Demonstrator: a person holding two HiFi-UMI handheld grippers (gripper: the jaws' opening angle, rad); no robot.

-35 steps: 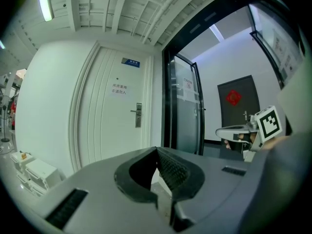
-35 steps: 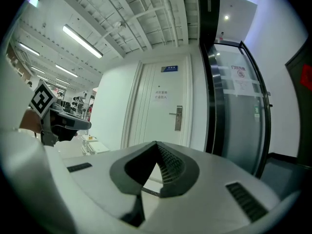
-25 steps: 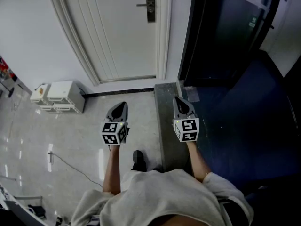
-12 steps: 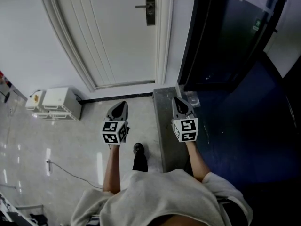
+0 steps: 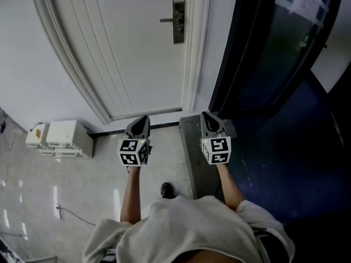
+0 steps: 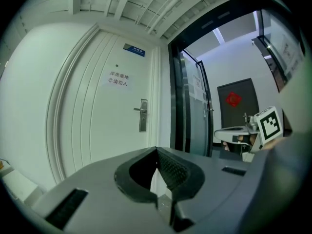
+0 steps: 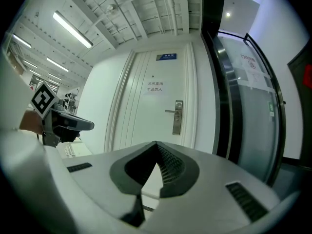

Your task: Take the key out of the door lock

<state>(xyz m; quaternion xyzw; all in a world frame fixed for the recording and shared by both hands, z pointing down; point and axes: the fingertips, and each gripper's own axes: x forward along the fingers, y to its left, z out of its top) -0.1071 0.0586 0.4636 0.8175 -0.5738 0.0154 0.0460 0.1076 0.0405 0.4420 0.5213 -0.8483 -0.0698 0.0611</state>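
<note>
The door lock (image 5: 178, 21) is presented as a narrow upright metal plate with a lever handle (image 5: 166, 20) projecting to its left. It is fitted near the right edge of a white panelled door (image 5: 137, 59). A key cannot be distinguished on the plate at this size. The lock is located ahead of and above both sets of jaws, well apart from them. It is seen slightly left of the tip line in the left gripper view and slightly right of it in the right gripper view. The left gripper (image 6: 157, 148) is held level, with its jaws brought together so that the ribbed pads meet at the tips. Nothing is contained between them and nothing is touched. The right gripper (image 7: 156, 143) is held level beside it, and its jaws are likewise fully closed, tip against tip, with nothing gripped. A printed notice (image 6: 118, 78) is fixed to the door above the lock. A dark-framed glass door (image 5: 263, 53) stands to the right of the right jaws.
</note>
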